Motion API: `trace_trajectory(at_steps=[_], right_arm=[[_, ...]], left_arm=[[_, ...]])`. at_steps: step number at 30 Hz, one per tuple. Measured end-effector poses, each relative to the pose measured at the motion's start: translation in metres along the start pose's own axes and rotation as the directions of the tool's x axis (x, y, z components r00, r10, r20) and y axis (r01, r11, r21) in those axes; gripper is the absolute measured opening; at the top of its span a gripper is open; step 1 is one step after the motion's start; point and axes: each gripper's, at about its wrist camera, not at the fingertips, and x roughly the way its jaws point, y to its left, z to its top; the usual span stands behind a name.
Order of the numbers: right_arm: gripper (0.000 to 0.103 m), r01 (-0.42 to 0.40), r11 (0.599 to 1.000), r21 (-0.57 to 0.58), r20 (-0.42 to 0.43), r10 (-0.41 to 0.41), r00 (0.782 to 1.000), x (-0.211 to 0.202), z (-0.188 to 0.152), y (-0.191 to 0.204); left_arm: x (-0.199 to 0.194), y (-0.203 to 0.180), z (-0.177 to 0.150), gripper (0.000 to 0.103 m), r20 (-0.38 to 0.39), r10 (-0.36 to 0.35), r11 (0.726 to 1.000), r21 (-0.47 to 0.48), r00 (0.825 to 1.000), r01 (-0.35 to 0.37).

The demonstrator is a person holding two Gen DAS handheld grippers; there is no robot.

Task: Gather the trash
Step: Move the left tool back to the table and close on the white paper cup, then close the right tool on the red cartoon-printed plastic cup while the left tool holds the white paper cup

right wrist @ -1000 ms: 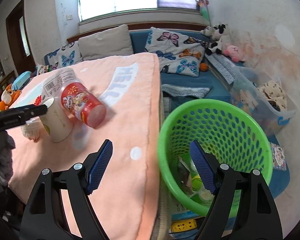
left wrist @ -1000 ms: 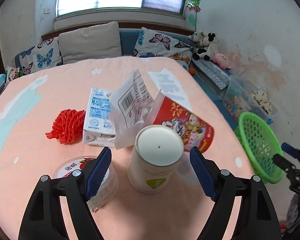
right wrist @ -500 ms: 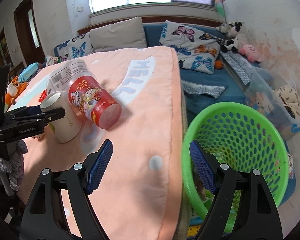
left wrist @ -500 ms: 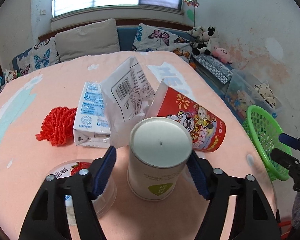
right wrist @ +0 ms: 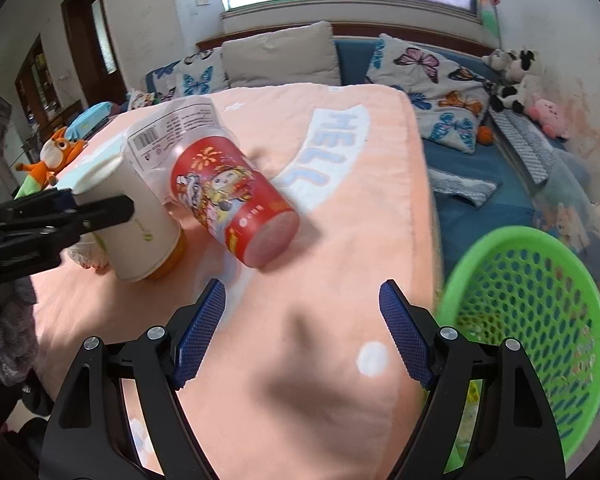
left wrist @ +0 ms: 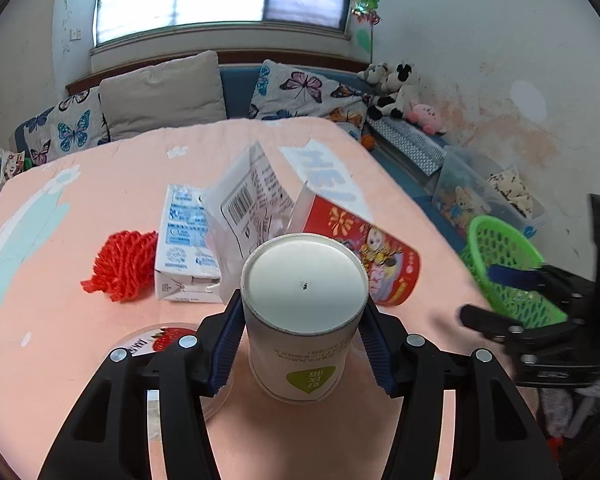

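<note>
**Left gripper closes on the white cup**

The left gripper (left wrist: 304,332) has just been closing, and its blue pads now press on both sides of the white cup (left wrist: 302,312), which stands upside down near the front edge of the tabletop (right wrist: 300,360). The right gripper (right wrist: 302,332) has its jaws apart with nothing between them, over the bare cloth near the right edge.

The grip sits high on the cup. I think the thin wall may bend or slip when it is lifted. The red cup (left wrist: 364,256) lies on its side just behind and may roll.

Behind are a milk carton (left wrist: 184,248), a plastic bag (left wrist: 248,208) and a red net (left wrist: 120,264). The green basket (right wrist: 540,312) stands beside the right edge, lower than the tabletop. Further back are a sofa with cushions and a window.
</note>
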Motion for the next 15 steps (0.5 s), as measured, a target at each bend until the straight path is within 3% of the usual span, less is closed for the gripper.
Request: trace_trajectory(at_steps=[5, 15], right_arm=[[0.079, -0.065, 0.998, -0.016, -0.010, 0.064, 0.998, 0.016, 0.012, 0.006], [0.079, -0.117, 0.985, -0.123, -0.039, 0.113, 0.993, 0.050, 0.041, 0.025]], left_arm=[[-0.019, 0.003, 0.008, 0.053, 0.024, -0.010, 1.000, 0.005, 1.000, 0.009], [-0.046, 0.019, 0.016, 0.053, 0.054, -0.011, 1.000, -0.018, 0.998, 0.012]])
